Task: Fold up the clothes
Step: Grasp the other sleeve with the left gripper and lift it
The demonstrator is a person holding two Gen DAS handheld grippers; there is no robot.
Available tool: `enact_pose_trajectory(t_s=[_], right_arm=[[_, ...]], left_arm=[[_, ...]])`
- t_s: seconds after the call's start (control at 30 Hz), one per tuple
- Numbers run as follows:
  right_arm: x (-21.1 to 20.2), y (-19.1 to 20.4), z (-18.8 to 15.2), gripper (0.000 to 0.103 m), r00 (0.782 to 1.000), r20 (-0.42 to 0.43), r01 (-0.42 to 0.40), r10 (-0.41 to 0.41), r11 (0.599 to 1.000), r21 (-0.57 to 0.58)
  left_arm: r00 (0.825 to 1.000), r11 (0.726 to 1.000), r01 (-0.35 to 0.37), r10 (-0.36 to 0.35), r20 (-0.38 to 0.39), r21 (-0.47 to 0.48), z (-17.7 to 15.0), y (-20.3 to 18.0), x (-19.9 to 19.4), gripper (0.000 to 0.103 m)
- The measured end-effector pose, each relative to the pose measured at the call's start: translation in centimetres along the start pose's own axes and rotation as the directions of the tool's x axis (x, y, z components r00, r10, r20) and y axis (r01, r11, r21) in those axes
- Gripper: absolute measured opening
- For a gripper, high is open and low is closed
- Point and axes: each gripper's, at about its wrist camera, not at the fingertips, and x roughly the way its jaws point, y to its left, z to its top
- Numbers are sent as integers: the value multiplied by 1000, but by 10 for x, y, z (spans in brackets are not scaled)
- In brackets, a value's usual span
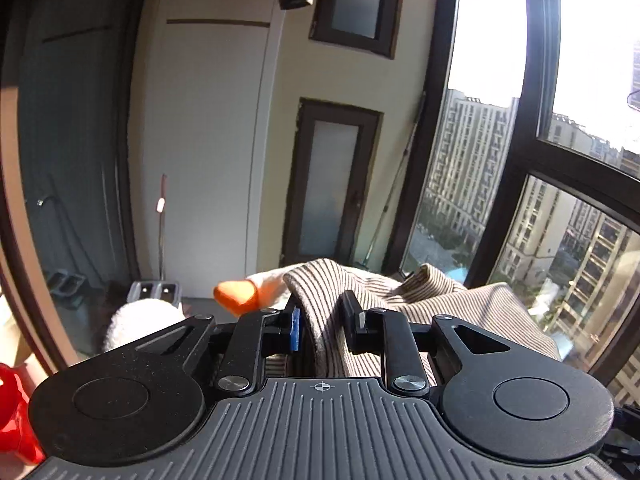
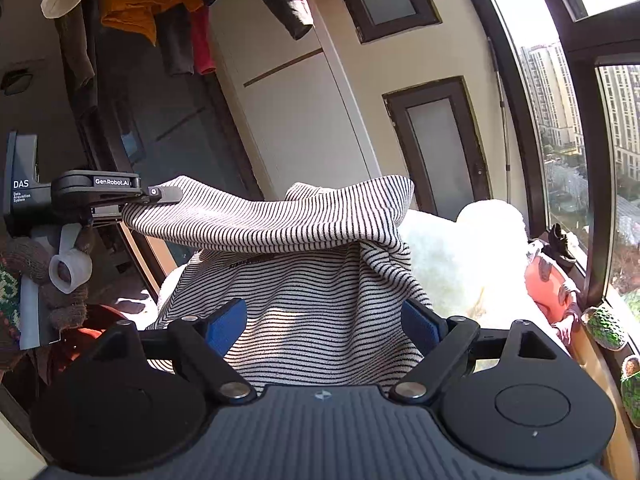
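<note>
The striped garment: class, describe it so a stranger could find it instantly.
Start at the big window; beside it, clothes hang overhead. Lower down, the striped garment stretches between the left gripper and right gripper: the only fabric with thin dark stripes.

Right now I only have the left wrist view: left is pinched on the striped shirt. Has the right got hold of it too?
Observer: No. The right gripper is open, jaws wide apart, with the striped shirt draped loose between them.
Operator: Is the cloth flat or in the air?
Observer: In the air. From the left gripper the top edge spans across, then the cloth hangs down toward the right gripper.
Operator: Any marker for orientation?
Observer: A line of dark printed text shows on the face toward the right camera, below the raised edge. It is too small to read.
</note>
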Motion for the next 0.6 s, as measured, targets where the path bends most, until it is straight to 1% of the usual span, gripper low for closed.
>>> enact_pose_trajectory(t_s=[0.03,0.07,0.1,0.13,0.17,0.23,0.27,0.3,0.33,0.4,0.43,0.5,0.53,0.6], right_arm=[[0,1,0,85,1000,-4,7,-7,1000,-3],[0,1,0,85,1000,-9,15,-15,1000,-7],[0,2,0,85,1000,-13,22,-22,1000,-10],[-1,3,0,86,999,-18,29,-29,999,-14],[-1,3,0,86,999,-22,36,-37,999,-17],[-1,11,2,86,999,-31,41,-42,998,-37],[-2,15,3,86,998,-35,42,-44,998,-49],[-2,20,4,86,998,-39,43,-45,997,-60],[-1,25,6,86,998,-45,41,-45,997,-71],[2,36,10,88,997,-60,35,-41,995,-92],[5,42,12,90,997,-68,36,-44,994,-106],[13,55,19,90,995,-89,38,-50,990,-132],[16,61,22,90,994,-97,34,-47,990,-136],[21,74,29,90,994,-106,20,-34,991,-130]], left_arm=[[1000,999,-10,9,-18,-50,-5,14,5,26],[1000,993,-7,4,-28,-121,-7,32,7,27],[1000,975,0,-6,-27,-220,-10,56,6,34],[1000,952,0,-6,-18,-306,-12,78,1,43],[1000,932,-2,0,-5,-363,-15,96,-5,46],[1000,893,-4,17,23,-449,-27,132,-24,54],[999,865,0,20,35,-502,-38,153,-35,56],[999,830,14,11,42,-558,-51,173,-43,61],[999,786,31,-5,45,-618,-67,190,-48,69],[998,676,65,-39,52,-734,-103,222,-53,82],[997,621,75,-54,53,-780,-119,234,-54,83],[992,460,100,-111,54,-882,-164,260,-50,83],[989,384,107,-138,57,-917,-183,269,-47,83],[971,189,123,-225,79,-974,-233,282,-37,84]])
